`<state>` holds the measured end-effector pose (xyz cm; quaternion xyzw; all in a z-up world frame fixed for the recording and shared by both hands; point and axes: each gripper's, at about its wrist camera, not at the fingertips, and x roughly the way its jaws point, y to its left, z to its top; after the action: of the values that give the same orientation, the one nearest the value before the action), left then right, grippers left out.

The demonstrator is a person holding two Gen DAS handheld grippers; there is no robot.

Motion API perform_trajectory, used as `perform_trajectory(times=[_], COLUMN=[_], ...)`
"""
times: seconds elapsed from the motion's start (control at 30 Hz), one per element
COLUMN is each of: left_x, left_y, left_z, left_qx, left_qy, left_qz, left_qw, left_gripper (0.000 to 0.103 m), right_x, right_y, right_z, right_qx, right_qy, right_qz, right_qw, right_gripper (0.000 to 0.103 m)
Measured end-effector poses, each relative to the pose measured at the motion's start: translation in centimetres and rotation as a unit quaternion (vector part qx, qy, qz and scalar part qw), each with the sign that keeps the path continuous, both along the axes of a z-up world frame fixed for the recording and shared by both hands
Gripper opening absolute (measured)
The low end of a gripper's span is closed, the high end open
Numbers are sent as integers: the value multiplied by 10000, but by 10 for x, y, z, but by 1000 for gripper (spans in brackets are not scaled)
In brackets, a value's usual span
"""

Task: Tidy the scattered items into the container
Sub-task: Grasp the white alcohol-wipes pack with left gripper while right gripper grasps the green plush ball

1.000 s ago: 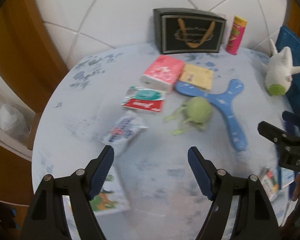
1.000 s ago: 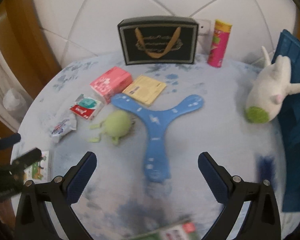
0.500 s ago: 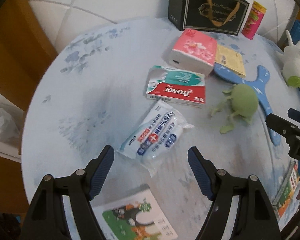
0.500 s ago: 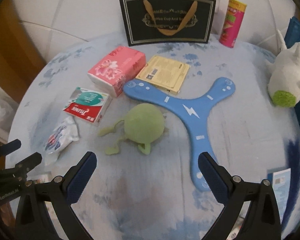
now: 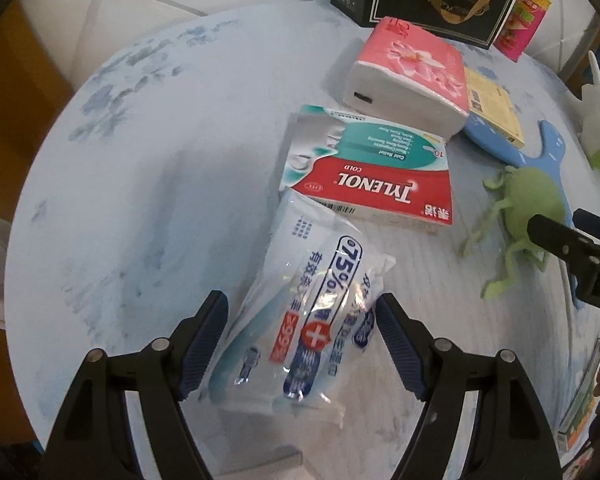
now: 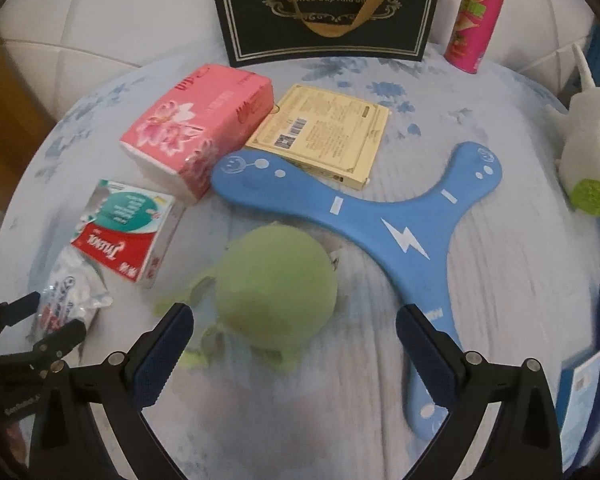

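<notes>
A: Our left gripper [image 5: 300,344] hangs over the wipes packet [image 5: 304,316] on the table [image 5: 148,168]; its jaws stand apart either side of it, pads not pressing.

B: And our right gripper [image 6: 294,354] is wide open, the green plush toy [image 6: 274,296] between its fingers, untouched; the black gift bag [image 6: 328,8] stands at the table's far edge.

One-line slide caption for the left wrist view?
Open left gripper straddling the wipes packet beside the Tylenol box on a cluttered table.
</notes>
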<state>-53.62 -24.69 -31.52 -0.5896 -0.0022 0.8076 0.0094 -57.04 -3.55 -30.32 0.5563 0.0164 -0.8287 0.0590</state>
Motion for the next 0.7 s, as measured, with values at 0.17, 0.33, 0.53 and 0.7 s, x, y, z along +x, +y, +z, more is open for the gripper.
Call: perform_trajectory(times=[0.17,0.33,0.53,0.7], left_x=[-5,-1,3,10], left_y=[3,8,12,13], left_z=[-9,-8,-3,17], left_qx=[-12,-3,-20,-25], left_qy=[31,132,164,340], left_qz=[23,-4,20,45], left_qw=[10000,9999,9999,9994], left_gripper=[77,61,49,49], right_x=[-10,-11,-11,3], right_y=[1,-1,-9,-11], right_z=[-15,-24,-23,-9], right_qx=[-52,-3,-8,-90], right_qy=[-61,-27,-15,70], right_qz=[-16,-2,198,317], right_qw=[10000,10000,9998,9994], right_gripper=[103,99,65,64])
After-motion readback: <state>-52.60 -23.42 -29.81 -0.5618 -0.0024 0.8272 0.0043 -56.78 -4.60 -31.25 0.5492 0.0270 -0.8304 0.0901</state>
